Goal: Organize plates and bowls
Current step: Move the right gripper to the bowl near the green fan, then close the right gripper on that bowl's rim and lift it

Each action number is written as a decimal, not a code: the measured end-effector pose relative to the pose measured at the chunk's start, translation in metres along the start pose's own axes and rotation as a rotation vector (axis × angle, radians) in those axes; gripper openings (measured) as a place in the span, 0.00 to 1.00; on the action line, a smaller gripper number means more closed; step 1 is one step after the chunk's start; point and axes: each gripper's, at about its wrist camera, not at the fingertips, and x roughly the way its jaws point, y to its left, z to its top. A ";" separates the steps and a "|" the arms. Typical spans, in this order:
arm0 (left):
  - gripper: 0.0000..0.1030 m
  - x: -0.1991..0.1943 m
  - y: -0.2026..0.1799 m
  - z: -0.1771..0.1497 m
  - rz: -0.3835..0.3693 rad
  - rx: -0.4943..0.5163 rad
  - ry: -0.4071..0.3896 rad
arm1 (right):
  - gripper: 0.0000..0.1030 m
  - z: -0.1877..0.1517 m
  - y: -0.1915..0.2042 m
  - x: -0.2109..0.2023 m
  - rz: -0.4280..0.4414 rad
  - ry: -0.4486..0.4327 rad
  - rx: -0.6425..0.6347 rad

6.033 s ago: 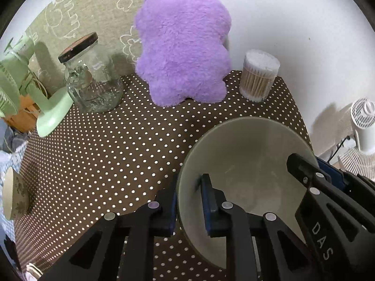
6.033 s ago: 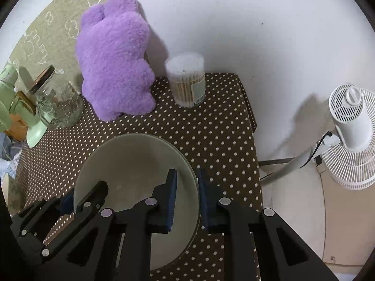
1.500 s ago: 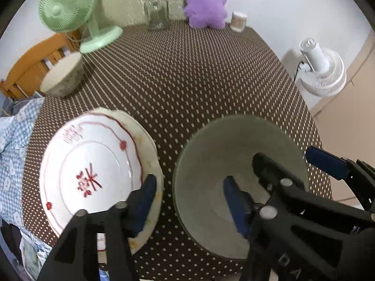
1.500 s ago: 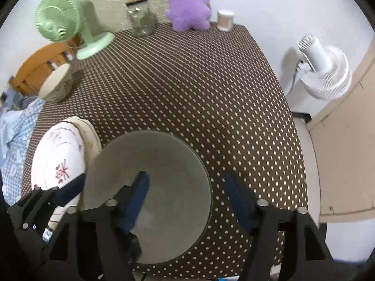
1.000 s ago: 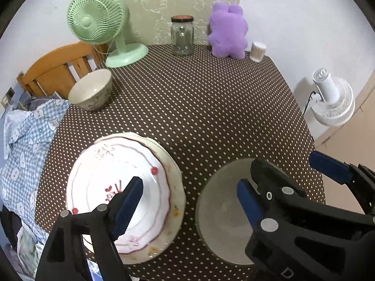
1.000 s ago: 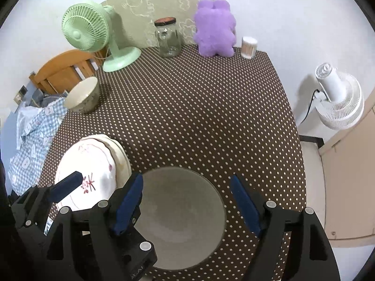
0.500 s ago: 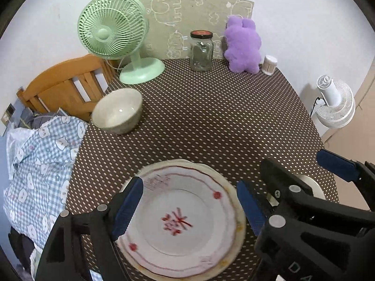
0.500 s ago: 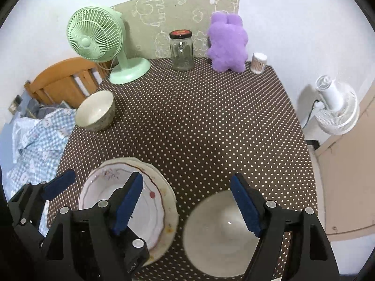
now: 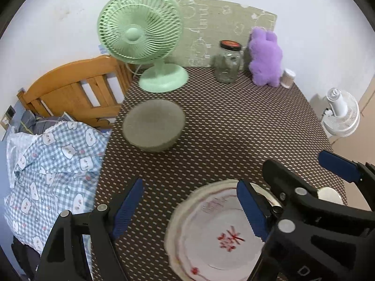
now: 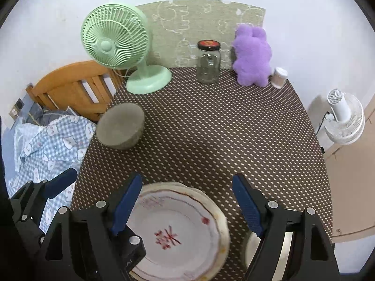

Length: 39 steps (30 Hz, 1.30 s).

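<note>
A stack of white plates with a red pattern (image 10: pixel 173 231) lies at the near edge of the polka-dot table (image 10: pixel 222 135); it also shows in the left wrist view (image 9: pixel 218 231). A pale bowl (image 10: pixel 120 126) stands near the table's left edge, and shows in the left wrist view (image 9: pixel 153 125). A second pale bowl (image 10: pixel 252 245) sits right of the plates, mostly hidden behind my right gripper's finger; its rim shows in the left wrist view (image 9: pixel 329 193). My left gripper (image 9: pixel 189 208) is open and empty. My right gripper (image 10: pixel 186 203) is open and empty above the plates.
A green desk fan (image 10: pixel 121 49), a glass jar (image 10: pixel 208 62), a purple plush toy (image 10: pixel 252 58) and a cotton-swab tub (image 10: pixel 279 77) line the table's far edge. A wooden chair (image 10: pixel 72 86) and checked cloth (image 10: pixel 46 140) are left; a white fan (image 10: pixel 344 119) stands right.
Both grippers let go of the bowl near the table's front right corner, opened, and pulled back and swung left. The plates and the left bowl now sit further right in view.
</note>
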 end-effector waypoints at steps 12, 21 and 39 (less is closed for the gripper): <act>0.80 0.031 0.047 0.033 0.030 -0.028 -0.001 | 0.80 0.043 0.049 0.039 -0.028 -0.002 -0.016; 0.80 0.067 0.075 0.052 0.048 -0.029 0.015 | 0.79 0.065 0.069 0.081 -0.022 0.016 0.003; 0.68 0.140 0.112 0.068 0.031 -0.098 0.057 | 0.65 0.093 0.090 0.165 -0.033 0.047 0.003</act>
